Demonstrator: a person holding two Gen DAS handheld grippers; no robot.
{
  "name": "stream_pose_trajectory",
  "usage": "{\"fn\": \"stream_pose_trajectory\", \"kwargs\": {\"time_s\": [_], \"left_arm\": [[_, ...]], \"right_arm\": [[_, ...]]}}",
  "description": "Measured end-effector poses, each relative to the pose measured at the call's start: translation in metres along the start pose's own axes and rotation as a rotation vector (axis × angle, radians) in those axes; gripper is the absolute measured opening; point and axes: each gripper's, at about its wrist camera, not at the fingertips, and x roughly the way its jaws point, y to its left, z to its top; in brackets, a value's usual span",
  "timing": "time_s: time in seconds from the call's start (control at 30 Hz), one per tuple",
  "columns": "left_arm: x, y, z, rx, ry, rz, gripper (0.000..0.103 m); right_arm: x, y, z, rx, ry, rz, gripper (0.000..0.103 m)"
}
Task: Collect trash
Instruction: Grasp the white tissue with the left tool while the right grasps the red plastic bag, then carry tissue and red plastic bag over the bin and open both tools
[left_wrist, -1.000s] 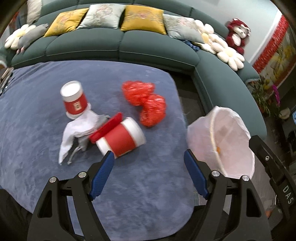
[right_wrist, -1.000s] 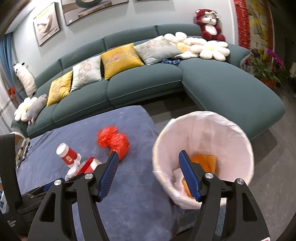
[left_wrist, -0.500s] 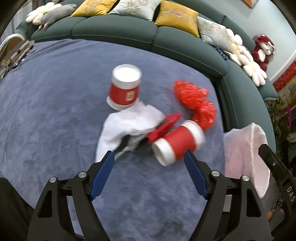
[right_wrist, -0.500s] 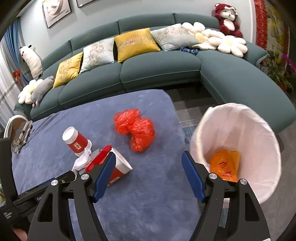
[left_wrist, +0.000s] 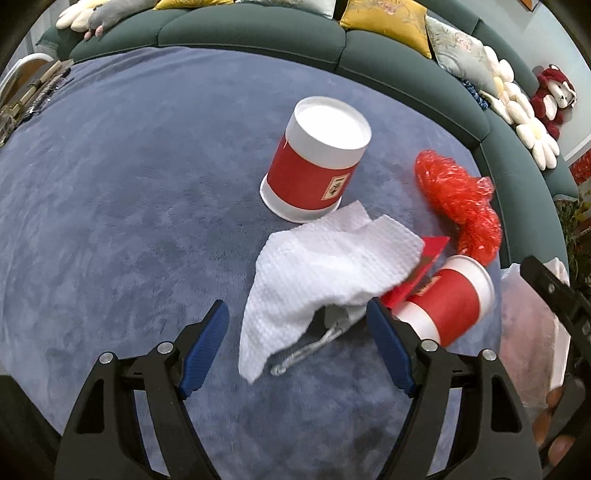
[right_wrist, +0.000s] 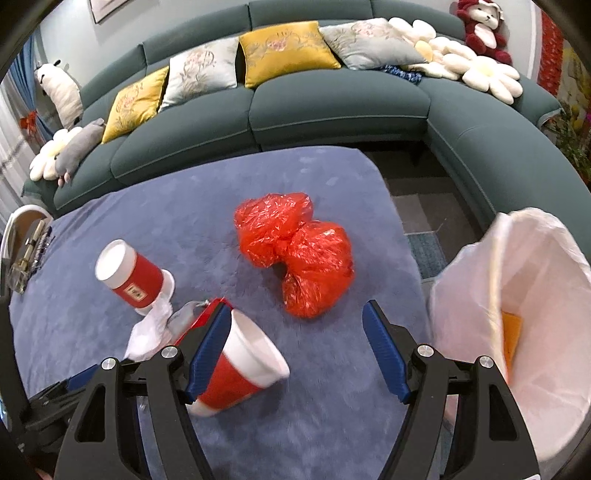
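Note:
Trash lies on a blue-grey table (left_wrist: 110, 184). A white paper towel (left_wrist: 325, 266) lies crumpled just ahead of my open left gripper (left_wrist: 297, 345), over a grey drawstring pouch (left_wrist: 332, 321). An upturned red-and-white cup (left_wrist: 317, 158) stands behind it. A second red cup (left_wrist: 447, 299) lies on its side to the right, beside a red card (left_wrist: 424, 266). A crumpled red plastic bag (left_wrist: 458, 199) lies further right. In the right wrist view my open, empty right gripper (right_wrist: 295, 343) hovers before the red bag (right_wrist: 295, 251), with the lying cup (right_wrist: 240, 369) at its left finger and a white-lined bin (right_wrist: 517, 314) on the right.
A dark green sofa (right_wrist: 332, 107) with yellow and grey cushions curves around the table's far and right sides. Small objects (right_wrist: 26, 258) lie at the table's far left edge. The bin holds an orange item (right_wrist: 511, 336). Dark floor shows between table and sofa.
My left gripper has moved left and closer to the table, bringing the paper towel between its open fingers. My right gripper has swung left from the bin toward the red bag.

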Motion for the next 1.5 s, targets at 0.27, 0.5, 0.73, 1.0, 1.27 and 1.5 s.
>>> {"fn": "stream_pose_trajectory", "kwargs": {"time_s": [0.27,0.5,0.73,1.0,1.27,1.5], "left_arm": [[0.018,-0.001,0.006,0.013,0.043,-0.056,0.047],[0.02,-0.004,0.007,0.011,0.06,-0.11,0.02],[0.004,0.001,0.006,-0.014,0.029,-0.112,0.008],[-0.03,0.008,0.012,-0.054,-0.047,-0.118,0.006],[-0.069,-0.012,0.01,-0.015,-0.117,-0.135,0.006],[-0.096,-0.059,0.002,0.062,-0.155,-0.173,0.006]], "right_arm": [[0.048,-0.005,0.024,-0.009,0.045,-0.035,0.071],[0.083,-0.01,0.03,0.0,0.094,-0.026,0.071],[0.09,-0.007,0.026,0.002,0.105,-0.012,0.036],[0.052,-0.011,0.027,0.023,0.031,0.019,0.024],[-0.009,-0.018,0.031,0.053,-0.083,0.048,0.022],[-0.065,-0.045,0.023,0.075,-0.163,0.05,0.022]]}}
